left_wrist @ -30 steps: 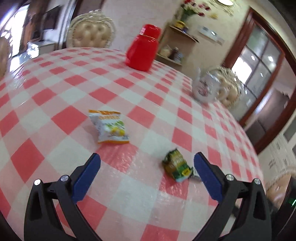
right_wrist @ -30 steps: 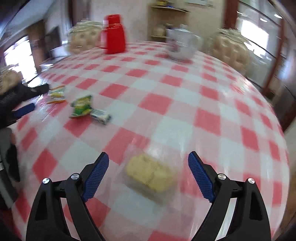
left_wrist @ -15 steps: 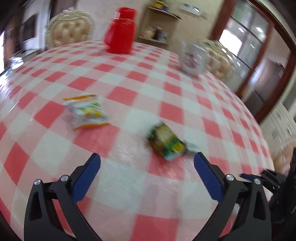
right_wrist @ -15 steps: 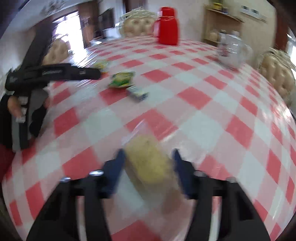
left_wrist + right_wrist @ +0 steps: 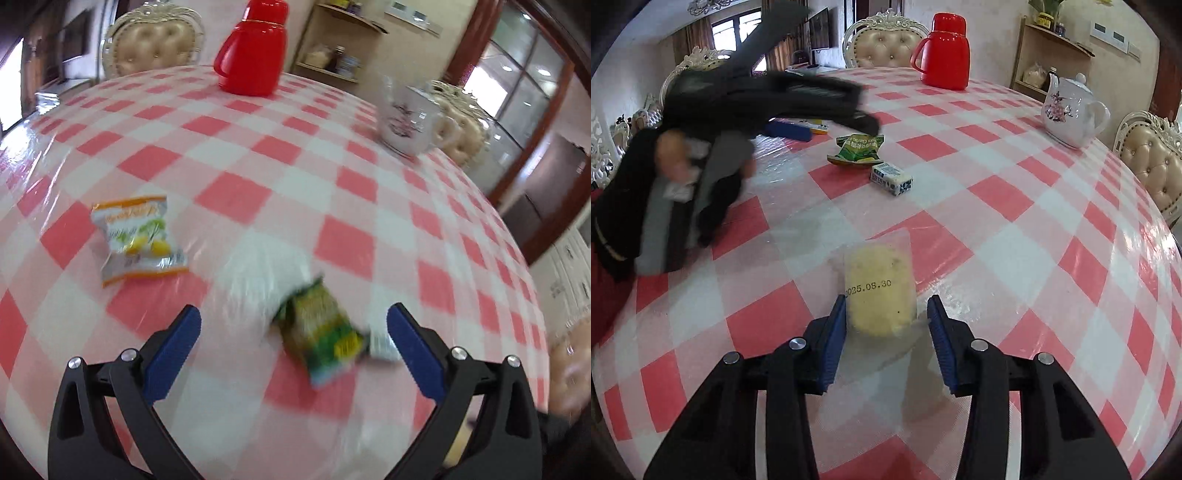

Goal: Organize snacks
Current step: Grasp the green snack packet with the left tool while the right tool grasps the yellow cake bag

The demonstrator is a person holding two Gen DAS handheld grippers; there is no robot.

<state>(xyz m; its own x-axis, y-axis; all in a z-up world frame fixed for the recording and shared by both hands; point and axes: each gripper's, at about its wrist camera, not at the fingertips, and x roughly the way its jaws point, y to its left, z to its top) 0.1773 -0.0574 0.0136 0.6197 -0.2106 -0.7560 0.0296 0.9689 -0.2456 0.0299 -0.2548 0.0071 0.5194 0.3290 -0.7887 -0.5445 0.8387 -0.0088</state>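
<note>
My right gripper (image 5: 886, 310) is shut on a yellow cake in a clear wrapper (image 5: 879, 291) that lies on the checked tablecloth (image 5: 1015, 229); both blue pads sit against the wrapper's sides. My left gripper (image 5: 293, 321) is wide open just above the table. A green snack packet (image 5: 321, 332) lies blurred between and just ahead of its fingers, untouched. A small white-and-blue packet (image 5: 384, 343) rests by the right finger. An orange-and-white snack packet (image 5: 136, 236) lies further left. The right wrist view shows the green packet (image 5: 858, 147) and the white-and-blue packet (image 5: 891, 179) side by side.
A red thermos jug (image 5: 253, 51) stands at the far side of the round table and a white flowered teapot (image 5: 1071, 110) at the right. Cream padded chairs (image 5: 886, 40) ring the table. A person's hand (image 5: 670, 147) holds the left gripper at the left edge.
My right gripper's jaws have closed from wide apart onto the yellow cake packet. My left gripper has moved forward and down, so the green packet now lies between its fingers.
</note>
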